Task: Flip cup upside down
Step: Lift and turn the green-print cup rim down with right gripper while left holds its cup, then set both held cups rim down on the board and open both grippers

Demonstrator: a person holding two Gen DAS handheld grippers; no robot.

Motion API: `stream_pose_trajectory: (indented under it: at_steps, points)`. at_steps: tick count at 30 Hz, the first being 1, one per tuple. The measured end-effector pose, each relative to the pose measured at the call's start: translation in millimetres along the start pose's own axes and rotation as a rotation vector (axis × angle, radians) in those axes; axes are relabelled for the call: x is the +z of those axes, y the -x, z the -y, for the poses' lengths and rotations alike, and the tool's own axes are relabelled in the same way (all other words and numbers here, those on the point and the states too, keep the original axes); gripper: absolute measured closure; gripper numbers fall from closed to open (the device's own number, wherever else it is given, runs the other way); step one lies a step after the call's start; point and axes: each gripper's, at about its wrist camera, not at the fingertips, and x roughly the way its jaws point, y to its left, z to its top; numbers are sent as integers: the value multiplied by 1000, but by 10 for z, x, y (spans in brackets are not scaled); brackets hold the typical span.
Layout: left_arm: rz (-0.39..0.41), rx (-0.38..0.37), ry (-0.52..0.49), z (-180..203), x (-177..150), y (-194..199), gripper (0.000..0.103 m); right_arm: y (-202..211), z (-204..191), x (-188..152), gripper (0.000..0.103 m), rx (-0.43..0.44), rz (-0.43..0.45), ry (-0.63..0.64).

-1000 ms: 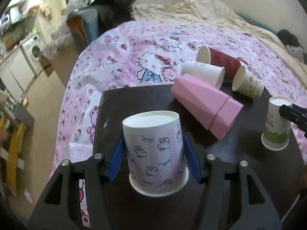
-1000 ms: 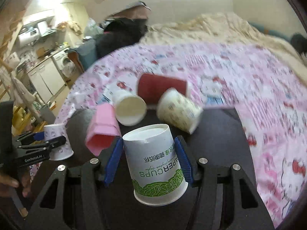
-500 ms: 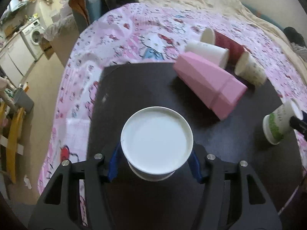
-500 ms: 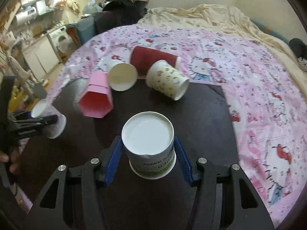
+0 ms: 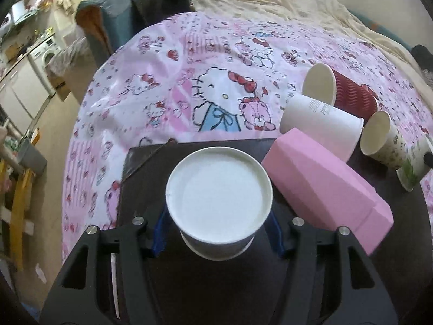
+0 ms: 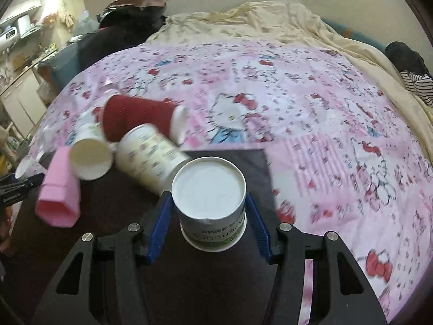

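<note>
My left gripper (image 5: 217,233) is shut on a paper cup (image 5: 218,196) held upside down, its white base facing the camera, over the near left part of the dark table (image 5: 216,284). My right gripper (image 6: 209,228) is shut on a white cup with green print (image 6: 209,199), also base up, over the table's far right corner (image 6: 230,284). That cup shows at the right edge of the left wrist view (image 5: 412,166). The left gripper (image 6: 16,189) shows at the left edge of the right wrist view.
Several cups lie on their sides at the table's far edge: a pink faceted cup (image 5: 324,187), a white cup (image 5: 322,123), a red ribbed cup (image 5: 349,93) and a patterned cup (image 5: 384,140). A pink Hello Kitty bedspread (image 5: 216,81) lies beyond.
Both grippers have tipped forward and down with their cups, so the cup bases now face the cameras. Both have moved farther across the table towards the bed.
</note>
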Motion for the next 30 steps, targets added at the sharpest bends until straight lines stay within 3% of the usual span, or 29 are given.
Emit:
stream_pose_trajectory:
  at_steps: [8,12,14,16,17,25,30]
  points:
    - [-49,-49,41,-65,42,-87,42,-73,136,75,46,-8,12,-40]
    - [-65,-88,74,-98,38,-62,26,-81,120,80,44,2,12,-55]
    - [-42,-103,69,-78,52,-1,20,-55,95,77,35,0,27,-50]
    - [-41,-97,59,-47,66,32,17,4,39,87,10,-9,52,-32]
    - [-41,-98,60,-46,71,40,17,39,10,97,8,-14,67,-24]
    - [-30,-49,92,-113,40,177,17,174,-77,113,8,1,81,-30]
    - [-10,-77,137,-200,14,406,17,391,-105,135,8,13,122,-53]
